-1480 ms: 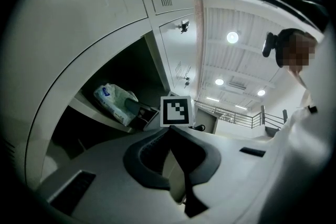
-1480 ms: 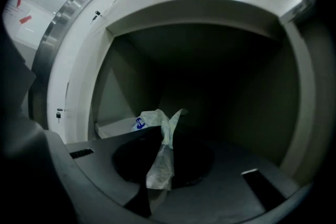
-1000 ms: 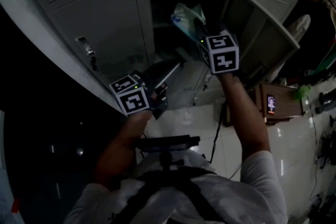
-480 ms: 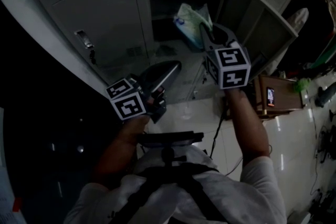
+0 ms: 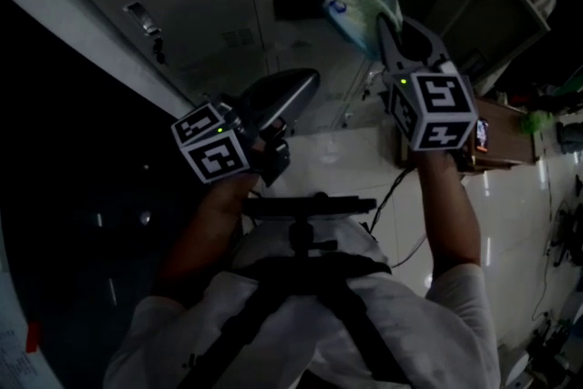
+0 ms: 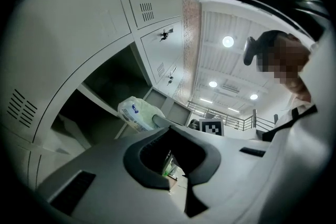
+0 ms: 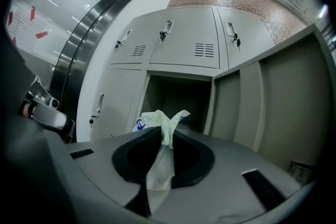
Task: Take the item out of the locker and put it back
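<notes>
Fingers (R) (image 5: 390,34) on bag (image 5: 363,3), door (image 5: 492,0) adj.

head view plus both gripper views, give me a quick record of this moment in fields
right claw: shut on the packet's thin top edge
packet: pale green and white plastic, held up in front of the open compartment
left claw: shut, empty
locker compartment: open, dark inside
door: swung out to the right

Head view dim and underexposed; gripper views brighter, fisheye-warped, dark-cornered.
</notes>
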A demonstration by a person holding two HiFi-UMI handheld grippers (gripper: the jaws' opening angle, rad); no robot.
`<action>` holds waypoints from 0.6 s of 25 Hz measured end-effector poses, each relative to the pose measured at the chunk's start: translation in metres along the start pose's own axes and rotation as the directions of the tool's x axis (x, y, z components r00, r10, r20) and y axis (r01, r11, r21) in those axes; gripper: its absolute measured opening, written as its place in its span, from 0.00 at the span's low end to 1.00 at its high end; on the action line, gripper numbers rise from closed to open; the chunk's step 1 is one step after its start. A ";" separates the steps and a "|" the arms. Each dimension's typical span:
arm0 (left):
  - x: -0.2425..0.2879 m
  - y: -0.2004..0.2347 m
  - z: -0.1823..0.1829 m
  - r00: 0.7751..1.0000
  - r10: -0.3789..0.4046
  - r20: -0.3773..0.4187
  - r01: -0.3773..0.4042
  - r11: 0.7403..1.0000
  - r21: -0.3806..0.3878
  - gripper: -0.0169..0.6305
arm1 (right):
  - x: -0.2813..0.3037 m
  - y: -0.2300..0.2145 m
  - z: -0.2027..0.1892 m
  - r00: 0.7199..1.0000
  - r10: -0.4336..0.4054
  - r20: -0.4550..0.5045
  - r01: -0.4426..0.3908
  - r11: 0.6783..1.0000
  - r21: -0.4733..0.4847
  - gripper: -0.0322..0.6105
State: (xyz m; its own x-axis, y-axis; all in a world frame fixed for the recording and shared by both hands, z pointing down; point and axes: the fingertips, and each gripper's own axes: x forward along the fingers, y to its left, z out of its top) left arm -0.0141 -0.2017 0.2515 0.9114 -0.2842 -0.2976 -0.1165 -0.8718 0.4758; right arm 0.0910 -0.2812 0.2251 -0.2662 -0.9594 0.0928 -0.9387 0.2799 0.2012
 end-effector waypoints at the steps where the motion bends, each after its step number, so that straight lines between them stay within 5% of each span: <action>1: -0.002 -0.001 -0.001 1.000 0.002 0.000 -0.002 1.000 -0.003 0.03 | -0.004 0.002 0.000 1.000 0.000 0.002 0.000 1.000 0.004 0.11; 15: -0.016 -0.003 -0.022 1.000 0.011 -0.020 -0.011 0.999 -0.041 0.03 | -0.032 0.015 -0.034 0.999 0.001 -0.043 0.001 0.998 0.066 0.11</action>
State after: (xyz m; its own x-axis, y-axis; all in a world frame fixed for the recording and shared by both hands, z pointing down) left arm -0.0201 -0.1856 0.2727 0.9178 -0.2854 -0.2760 -0.1105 -0.8513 0.5128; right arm 0.0933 -0.2450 0.2579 -0.2578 -0.9567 0.1354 -0.9514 0.2757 0.1368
